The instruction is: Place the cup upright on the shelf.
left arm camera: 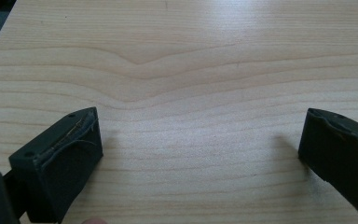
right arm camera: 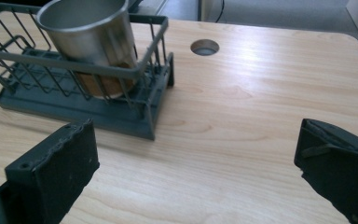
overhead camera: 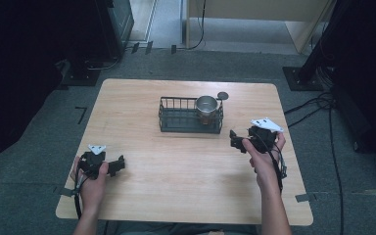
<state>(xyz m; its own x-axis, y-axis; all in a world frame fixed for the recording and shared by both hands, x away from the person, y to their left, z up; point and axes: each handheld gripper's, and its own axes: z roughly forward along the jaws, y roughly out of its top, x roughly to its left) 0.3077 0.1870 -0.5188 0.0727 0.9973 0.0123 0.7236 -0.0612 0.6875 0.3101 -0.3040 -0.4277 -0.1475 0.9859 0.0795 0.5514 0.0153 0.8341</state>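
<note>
A dark wire rack (overhead camera: 181, 117) stands at the middle of the wooden table (overhead camera: 176, 166), toward the far side. A steel cup (overhead camera: 206, 105) sits upright in its right end. In the right gripper view the rack (right arm camera: 51, 79) and cup (right arm camera: 91, 37) lie ahead to the left. My right gripper (overhead camera: 235, 140) hovers just right of the rack, open and empty (right arm camera: 196, 140). My left gripper (overhead camera: 119, 165) rests near the front left of the table, its jaws wide apart over bare wood (left arm camera: 200, 130).
A round cable hole (overhead camera: 223, 95) sits in the table behind the rack's right end, also visible in the right gripper view as a hole (right arm camera: 204, 47). Cables and stand bases lie on the grey floor around the table.
</note>
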